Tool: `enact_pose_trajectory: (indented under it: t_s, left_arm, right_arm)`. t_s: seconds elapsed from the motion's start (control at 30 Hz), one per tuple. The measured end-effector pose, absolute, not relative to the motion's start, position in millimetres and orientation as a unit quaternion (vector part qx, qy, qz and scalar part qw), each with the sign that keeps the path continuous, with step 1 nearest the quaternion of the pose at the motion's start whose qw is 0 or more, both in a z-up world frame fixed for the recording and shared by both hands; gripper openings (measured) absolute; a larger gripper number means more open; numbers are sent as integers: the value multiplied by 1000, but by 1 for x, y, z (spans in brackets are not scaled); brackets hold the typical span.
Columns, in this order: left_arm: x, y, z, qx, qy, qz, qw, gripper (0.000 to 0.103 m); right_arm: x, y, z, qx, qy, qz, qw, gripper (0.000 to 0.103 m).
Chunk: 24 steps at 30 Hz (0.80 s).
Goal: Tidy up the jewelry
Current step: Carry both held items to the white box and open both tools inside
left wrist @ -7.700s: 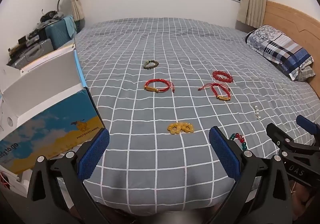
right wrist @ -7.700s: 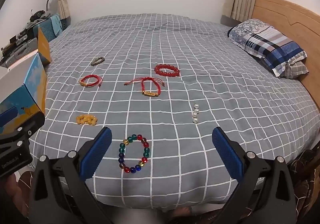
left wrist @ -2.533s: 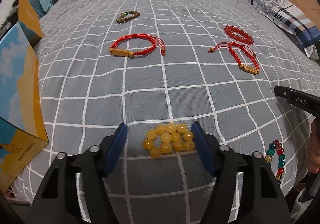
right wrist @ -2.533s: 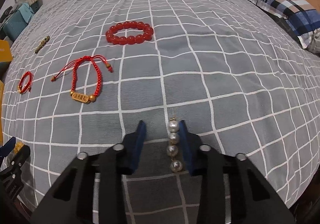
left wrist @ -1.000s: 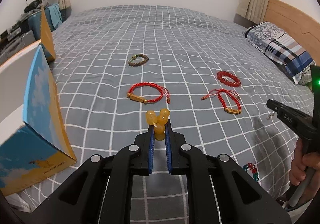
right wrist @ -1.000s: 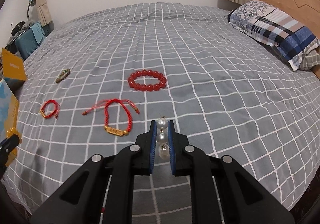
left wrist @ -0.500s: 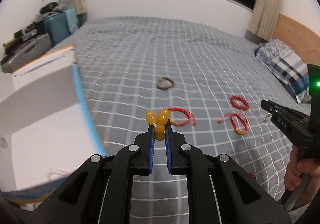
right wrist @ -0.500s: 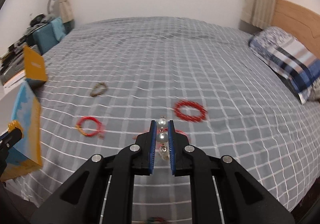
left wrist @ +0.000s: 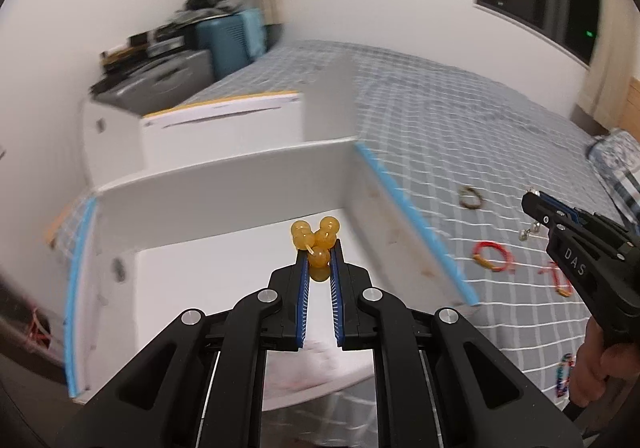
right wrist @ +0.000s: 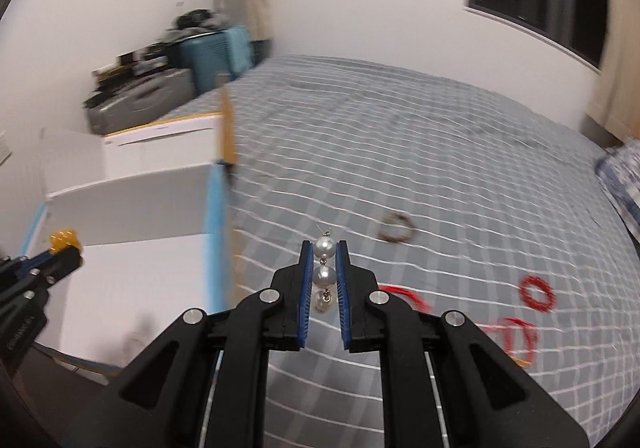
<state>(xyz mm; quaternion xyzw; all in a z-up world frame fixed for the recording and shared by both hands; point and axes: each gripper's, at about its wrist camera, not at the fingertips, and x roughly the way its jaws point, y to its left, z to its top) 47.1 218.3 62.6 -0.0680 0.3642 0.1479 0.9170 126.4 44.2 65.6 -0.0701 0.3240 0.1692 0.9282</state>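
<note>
My left claw (left wrist: 319, 248) is clamped tight on the yellow bead bracelet (left wrist: 316, 238), a clump of beads sticking out past the blue pads (left wrist: 302, 288), and I hold it over the open white box (left wrist: 224, 192) at the bed's edge. My right claw (right wrist: 324, 252) is pinched narrow on the pearl string (right wrist: 323, 275), two pearls squeezed between the pads and one hanging below, above the grey checked bedspread (right wrist: 440, 176) just right of the box. The red bracelets (right wrist: 538, 293) and a brown one (right wrist: 396, 232) lie on the bedspread.
</note>
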Motion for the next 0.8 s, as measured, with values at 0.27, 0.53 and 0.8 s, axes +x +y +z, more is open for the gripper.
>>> enact_pose_trajectory:
  t_s: [0.27,0.53,0.8]
  left_arm:
    - [27,280,40,-106,395,189,893,9]
    - [24,308,10,-130,442,205,864,9]
    - [30,320,-6,-133,468,216,847,9]
  right_arm:
    - [105,131,64,-99,322,232,913,11]
    - [102,187,24,-131,391,237,880,11]
    - [107,197,-8,-141,448,227,853,11]
